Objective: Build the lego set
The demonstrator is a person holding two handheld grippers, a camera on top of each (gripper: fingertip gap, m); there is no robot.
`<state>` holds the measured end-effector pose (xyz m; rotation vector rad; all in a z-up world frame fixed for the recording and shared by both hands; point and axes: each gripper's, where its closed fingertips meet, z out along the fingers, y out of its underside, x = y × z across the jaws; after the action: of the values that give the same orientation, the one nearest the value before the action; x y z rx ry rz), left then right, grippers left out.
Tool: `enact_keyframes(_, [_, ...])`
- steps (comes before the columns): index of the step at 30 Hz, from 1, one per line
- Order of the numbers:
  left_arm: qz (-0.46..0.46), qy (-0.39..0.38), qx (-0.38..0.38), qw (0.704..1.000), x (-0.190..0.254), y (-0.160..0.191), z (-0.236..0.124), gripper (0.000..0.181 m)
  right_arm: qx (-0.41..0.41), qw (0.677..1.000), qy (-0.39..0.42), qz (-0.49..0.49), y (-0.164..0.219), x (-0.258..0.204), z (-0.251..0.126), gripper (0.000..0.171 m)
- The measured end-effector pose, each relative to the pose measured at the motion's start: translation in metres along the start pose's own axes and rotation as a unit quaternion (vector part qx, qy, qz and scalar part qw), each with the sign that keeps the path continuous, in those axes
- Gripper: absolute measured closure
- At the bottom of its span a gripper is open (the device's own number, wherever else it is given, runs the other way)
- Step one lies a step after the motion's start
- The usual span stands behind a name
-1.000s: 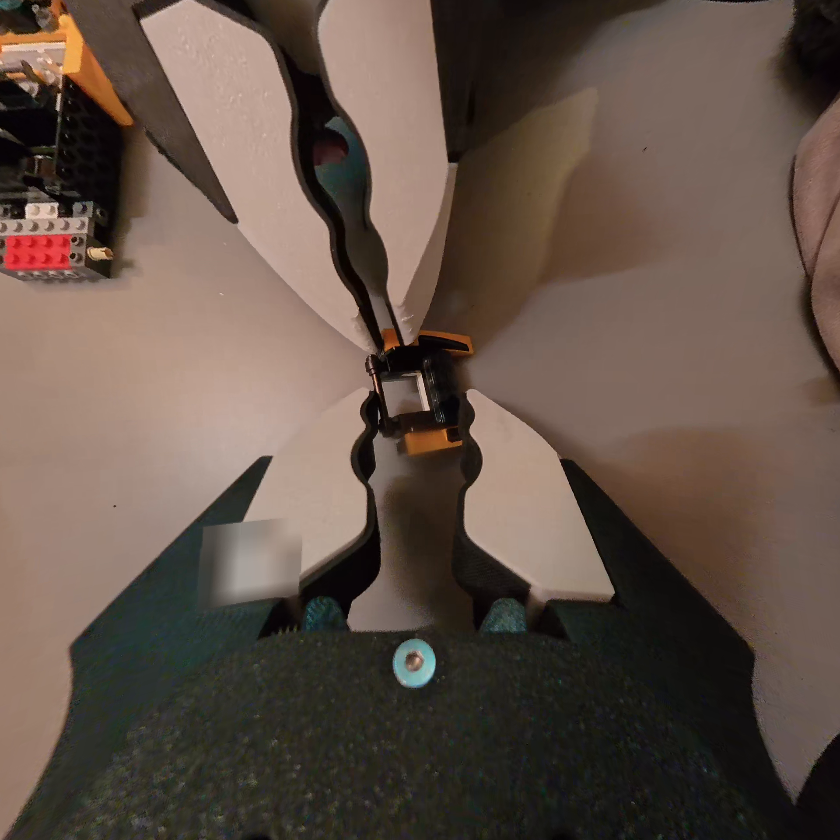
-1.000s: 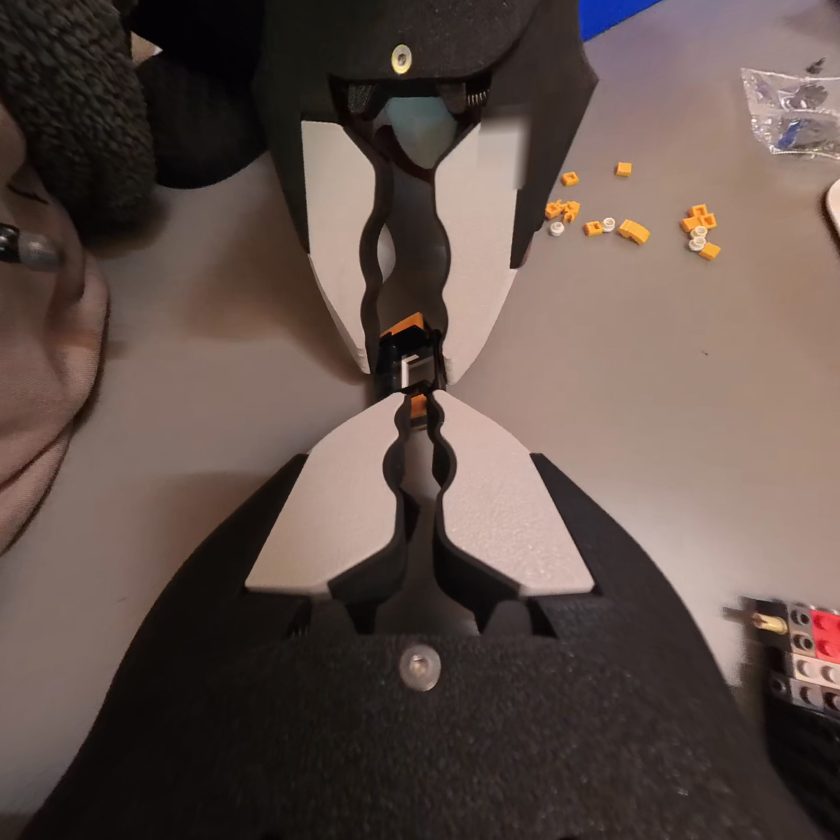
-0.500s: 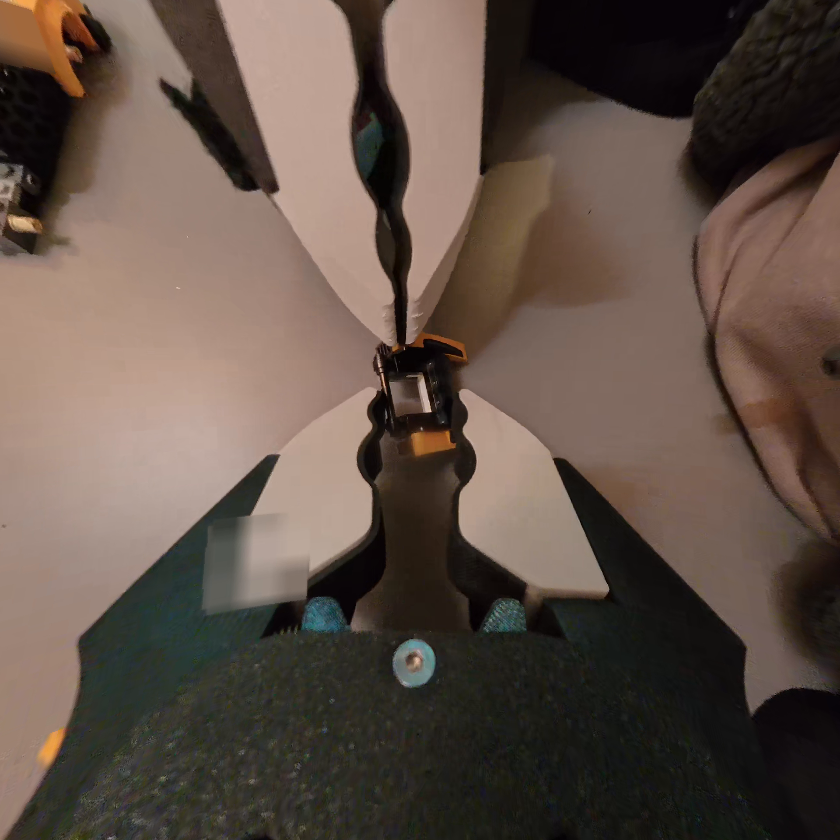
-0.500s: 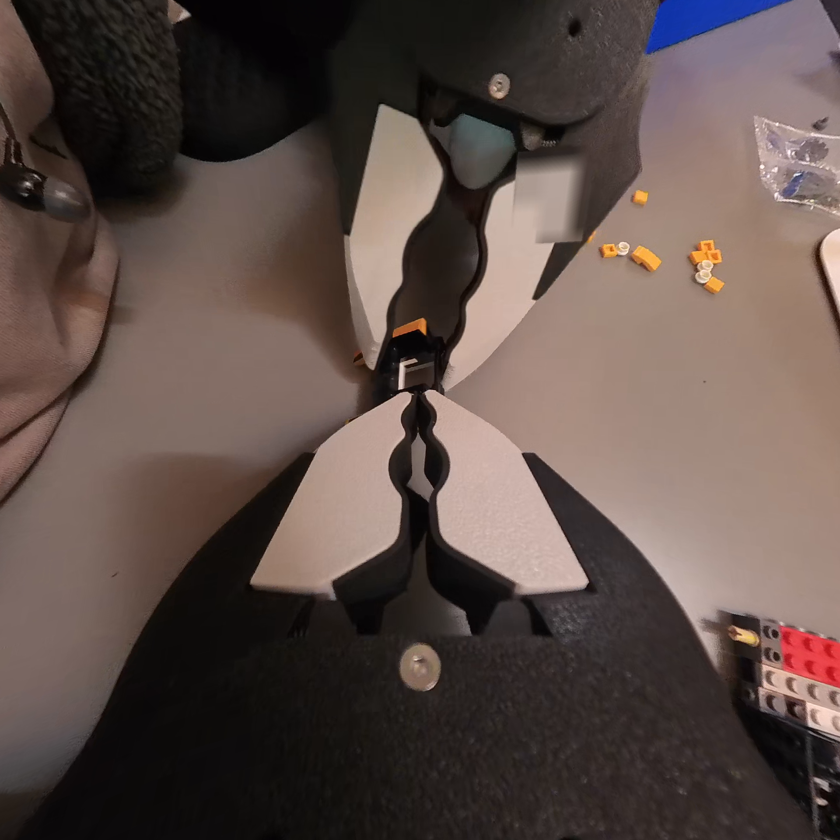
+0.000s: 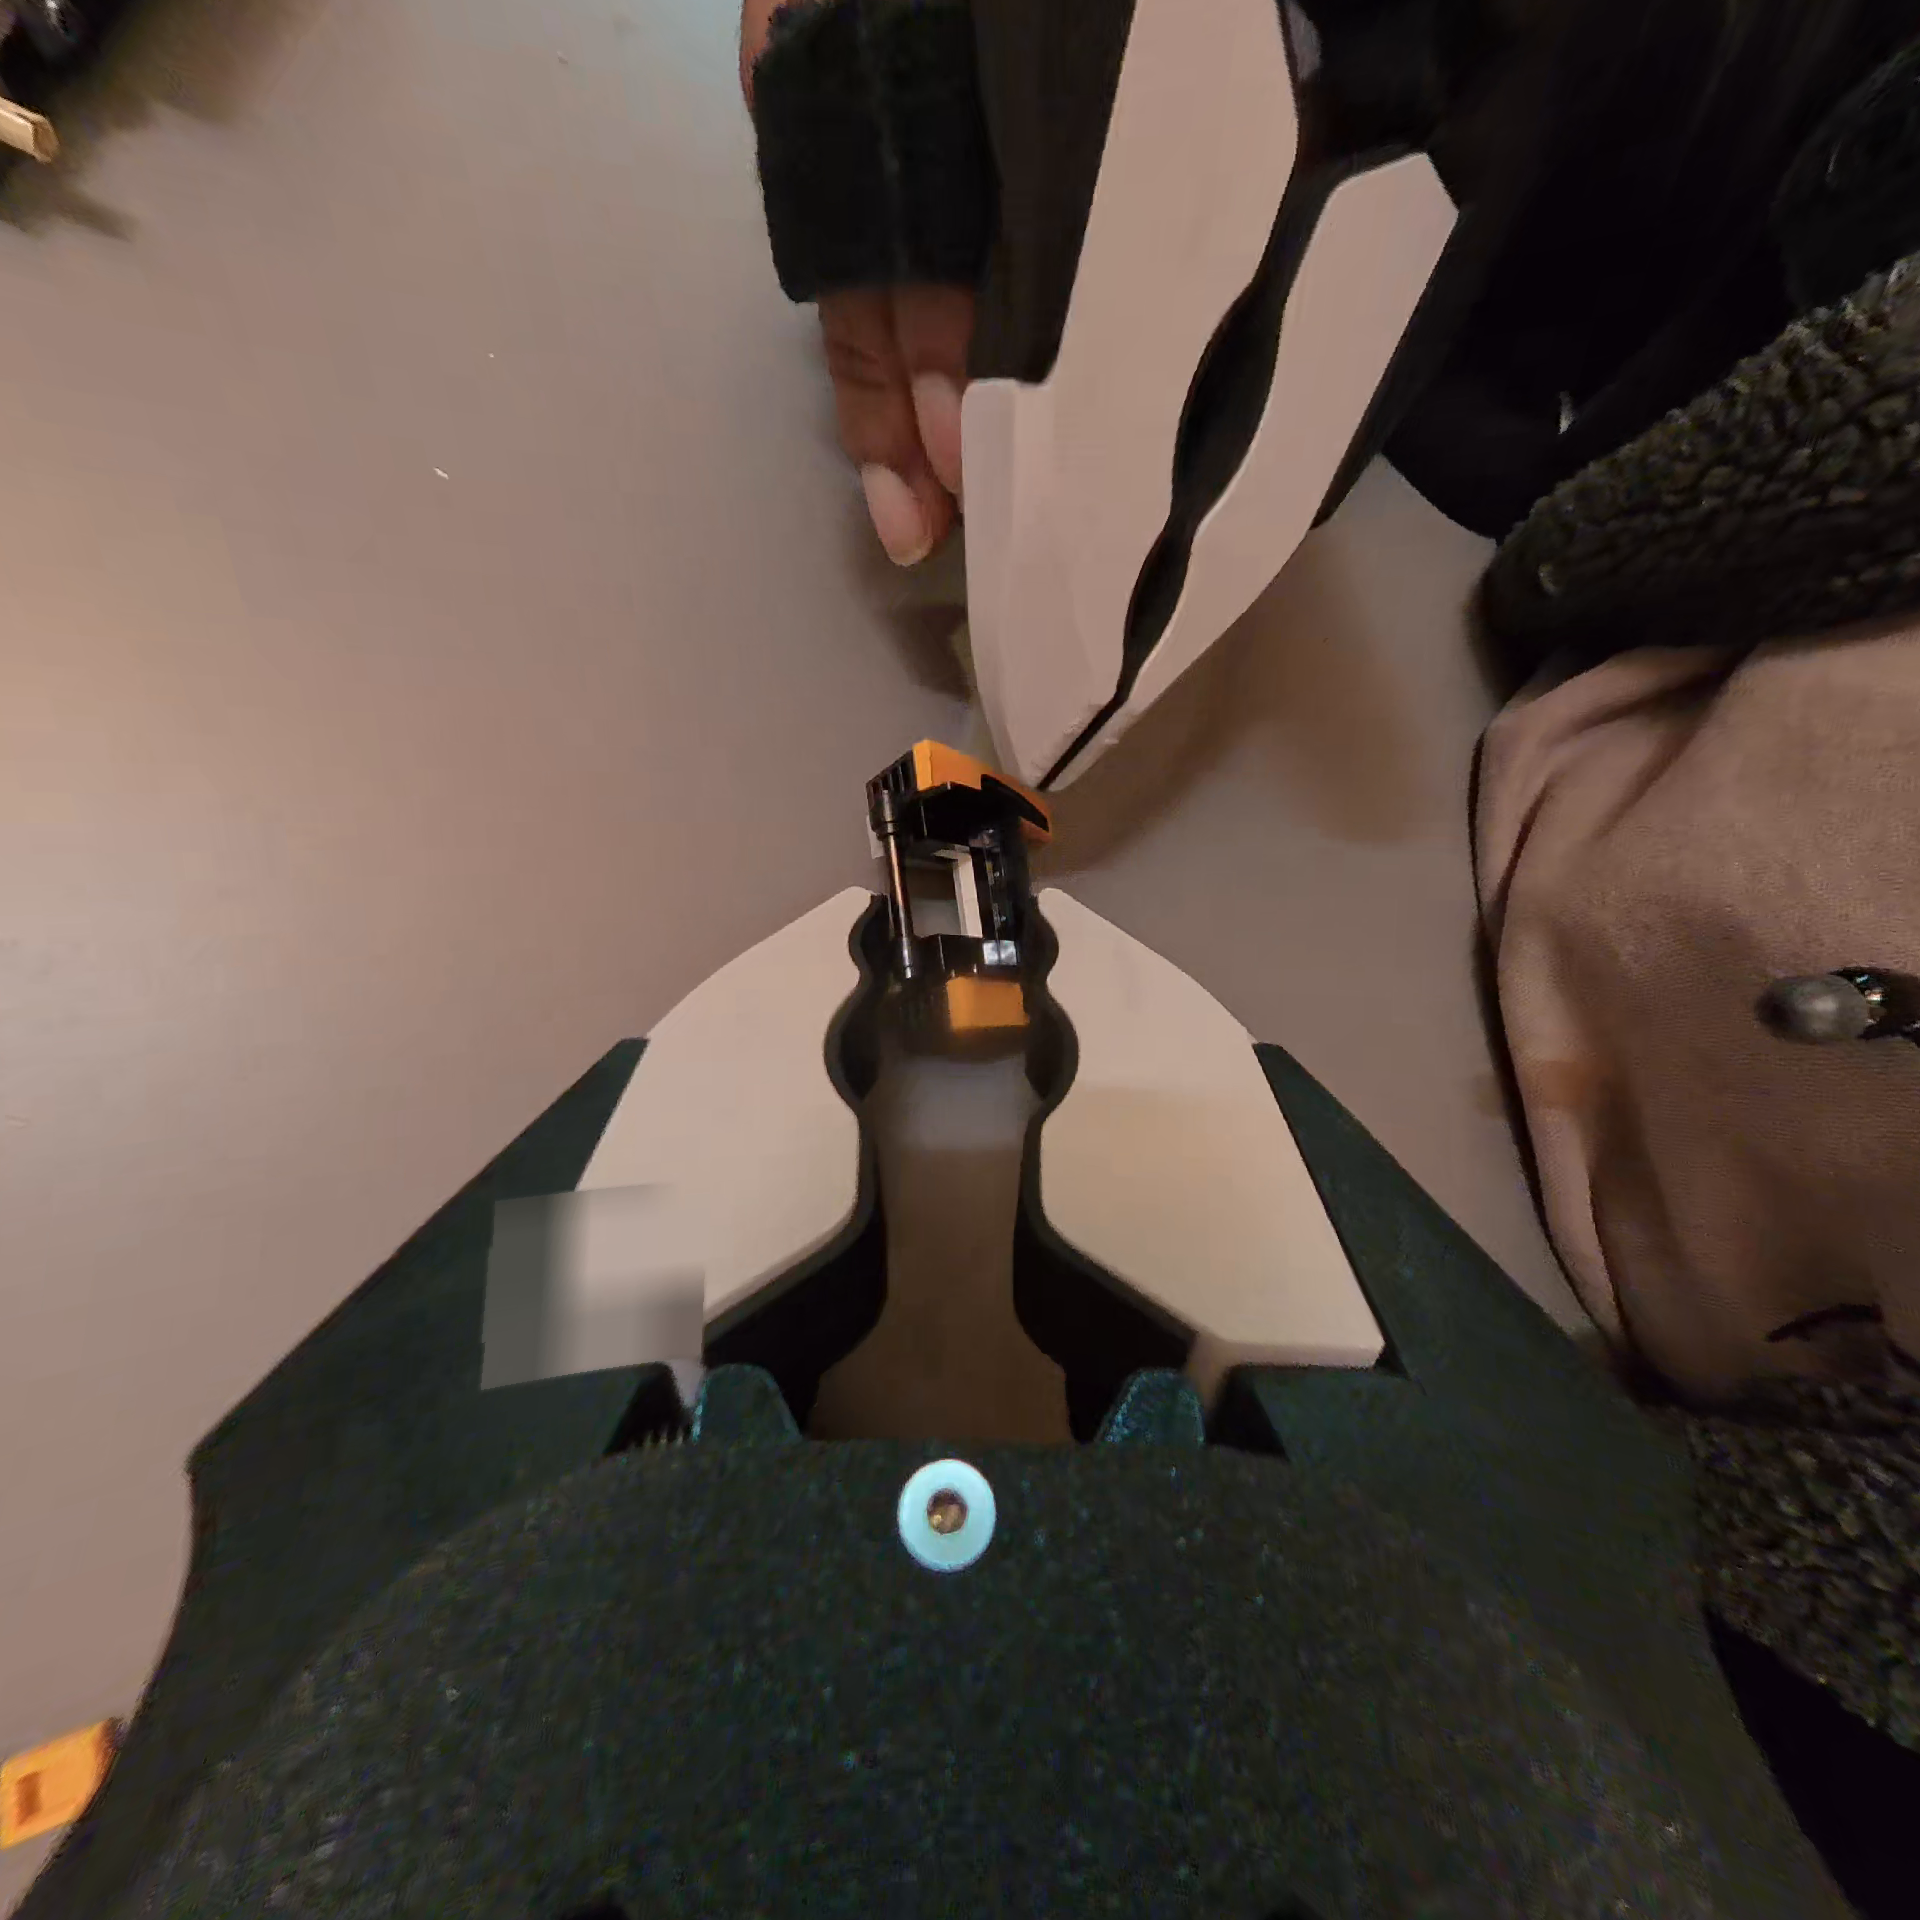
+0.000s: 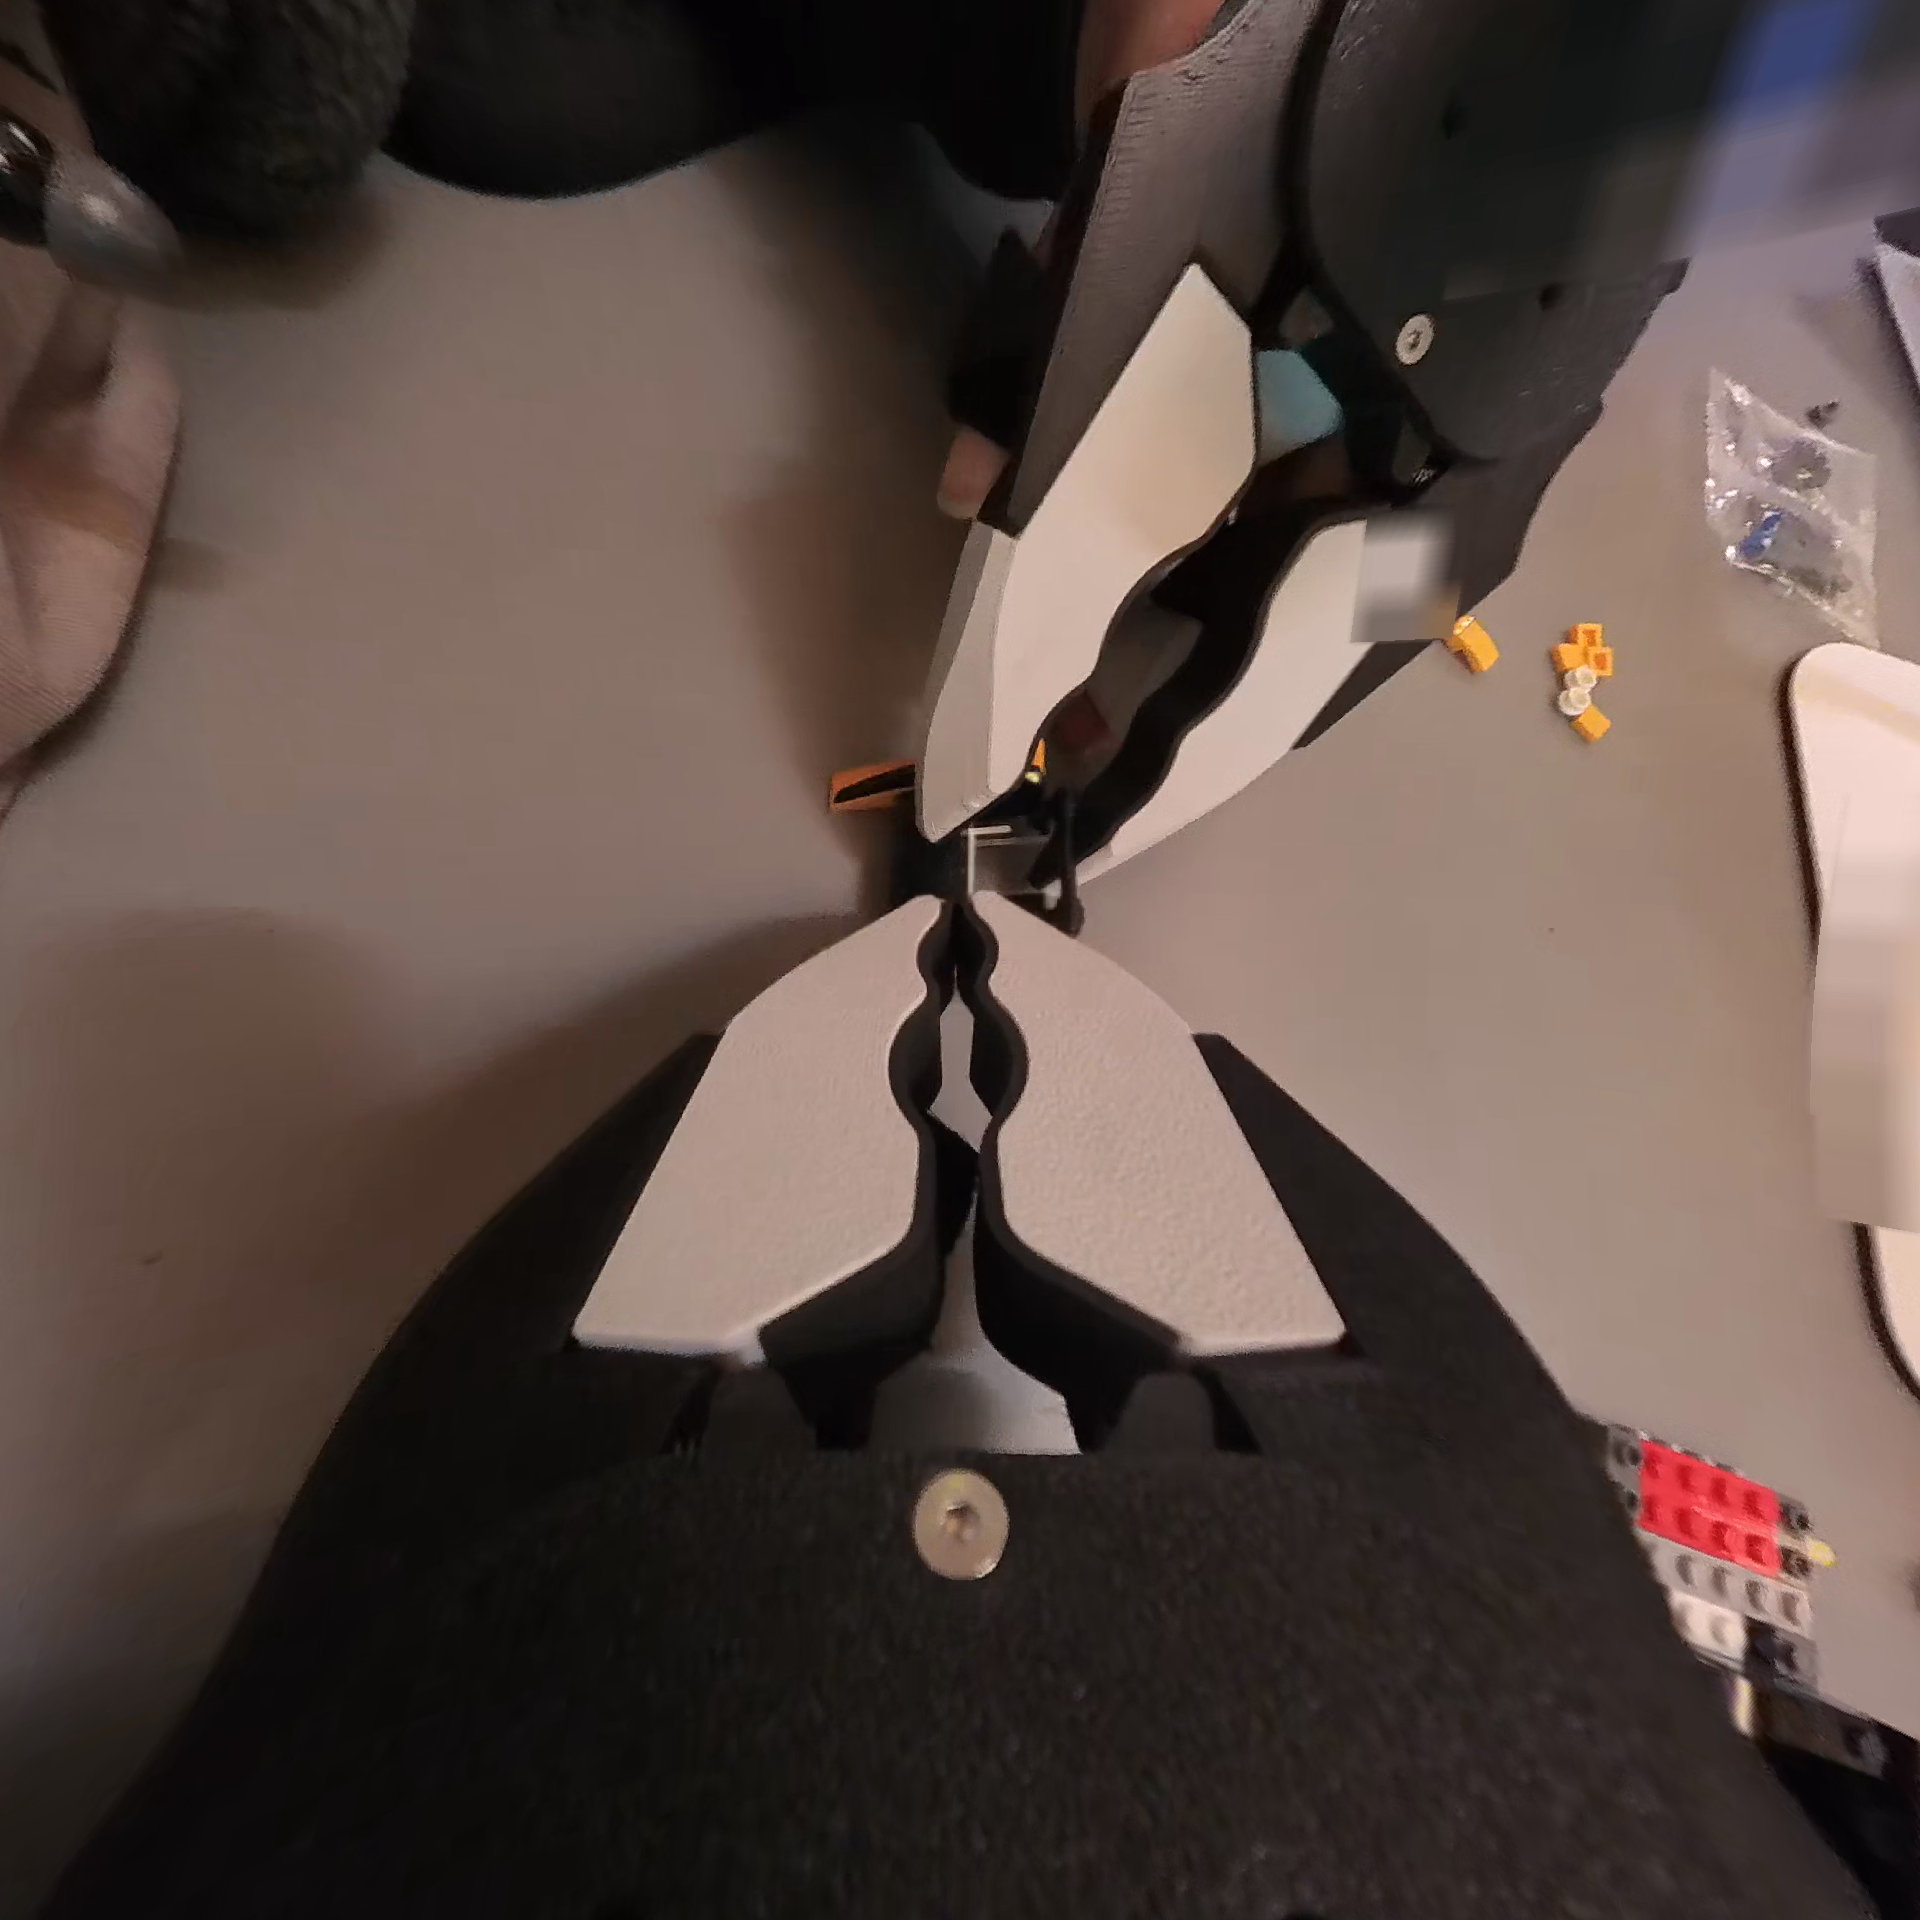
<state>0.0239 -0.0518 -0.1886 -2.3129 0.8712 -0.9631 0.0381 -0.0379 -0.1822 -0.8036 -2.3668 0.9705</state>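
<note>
My left gripper [image 5: 956, 914] is shut on a small black, white and orange lego assembly [image 5: 956, 883] and holds it above the grey table [image 5: 416, 727]. My right gripper [image 6: 951, 909] is shut, with nothing visible between its tips. In the left wrist view the right gripper [image 5: 1049, 774] comes in from the upper right, and its tips touch the assembly's orange top corner. In the right wrist view the left gripper's white fingers [image 6: 1101, 582] grip the assembly [image 6: 1003, 862] just beyond my tips, and an orange part [image 6: 873, 784] sticks out to the left.
Loose orange and white pieces [image 6: 1579, 670], a clear bag of parts [image 6: 1787, 488] and a white tray [image 6: 1870, 883] lie at the right. A partly built model with red bricks [image 6: 1714, 1522] sits at the lower right. A hand [image 5: 894, 436] and a beige garment [image 5: 1662, 987] are close by. The grippers are tip to tip, or close to it.
The right gripper has closed fully and swung to the upper right of the assembly. The left gripper still holds the assembly. The built model has slid out of the left wrist view.
</note>
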Motion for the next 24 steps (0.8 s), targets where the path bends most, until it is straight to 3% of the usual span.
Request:
enact_keyframes(8, [0.017,-0.009,-0.004,1.000,0.001,-0.001,0.000,0.158,0.012,0.997,0.039,0.069,0.002,0.021,-0.011,0.171])
enact_keyframes(13, [0.058,-0.045,-0.019,0.997,0.004,-0.003,-0.001,0.158,0.009,0.995,0.000,0.094,0.002,0.011,-0.006,0.171])
enact_keyframes(16, [0.083,-0.070,-0.032,0.994,0.006,-0.004,-0.001,0.158,0.001,0.995,-0.008,0.101,0.003,0.009,-0.005,0.162])
enact_keyframes(24, [0.114,-0.096,-0.053,0.987,0.010,-0.005,-0.001,0.158,-0.009,0.996,-0.019,0.085,-0.001,0.003,-0.007,0.168])
